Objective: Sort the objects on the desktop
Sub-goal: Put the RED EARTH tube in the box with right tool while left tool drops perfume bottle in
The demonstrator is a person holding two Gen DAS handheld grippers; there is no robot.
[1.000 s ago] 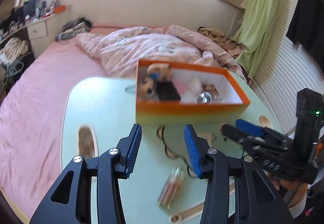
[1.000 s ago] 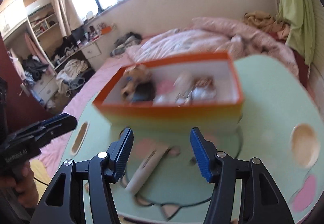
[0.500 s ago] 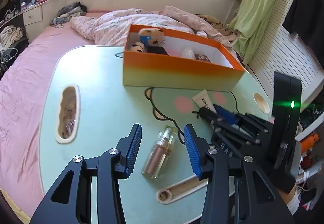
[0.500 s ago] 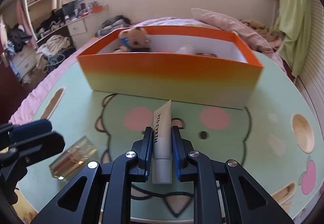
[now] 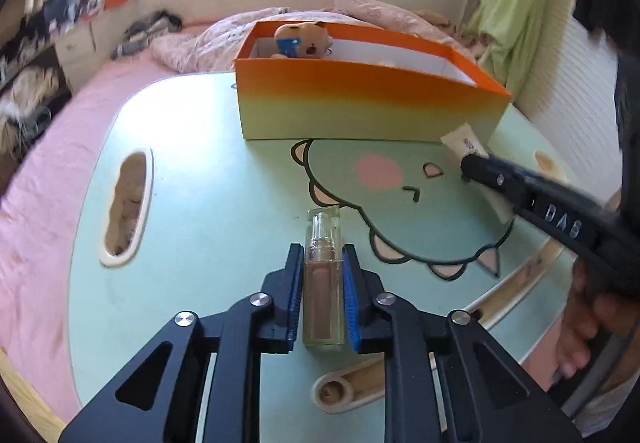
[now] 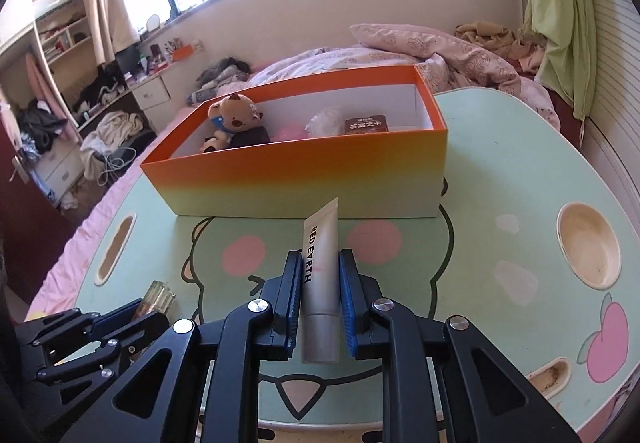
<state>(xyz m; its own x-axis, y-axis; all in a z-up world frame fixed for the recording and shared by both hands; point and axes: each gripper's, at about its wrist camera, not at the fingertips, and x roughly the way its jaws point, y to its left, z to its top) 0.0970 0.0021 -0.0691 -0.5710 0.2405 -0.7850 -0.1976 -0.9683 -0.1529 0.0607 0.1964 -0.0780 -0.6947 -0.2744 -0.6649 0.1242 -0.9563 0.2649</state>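
Observation:
A small clear glass bottle (image 5: 323,295) with tan liquid lies on the green table, pointing away from me. My left gripper (image 5: 322,249) is closing on it, and both blue pads touch its sides. My right gripper (image 6: 320,255) is shut on a white "RED EARTH" tube (image 6: 320,231), whose flat end reaches toward the orange box (image 6: 300,171). In the left wrist view the tube (image 5: 464,141) sticks out past the right gripper (image 5: 470,167) near the box's right corner. In the right wrist view the bottle (image 6: 158,297) shows at lower left.
The open box (image 5: 360,103) holds a plush bear (image 6: 236,115), a brown packet (image 6: 367,124) and other small items. The table (image 5: 200,183) has an oval slot (image 5: 124,207) on the left and a round recess (image 6: 588,247) on the right. A pink bed (image 5: 48,163) surrounds it.
Both grippers came down to the table. The right shut on the tube first. The left slid around the bottle and closed on it; both were open a second ago.

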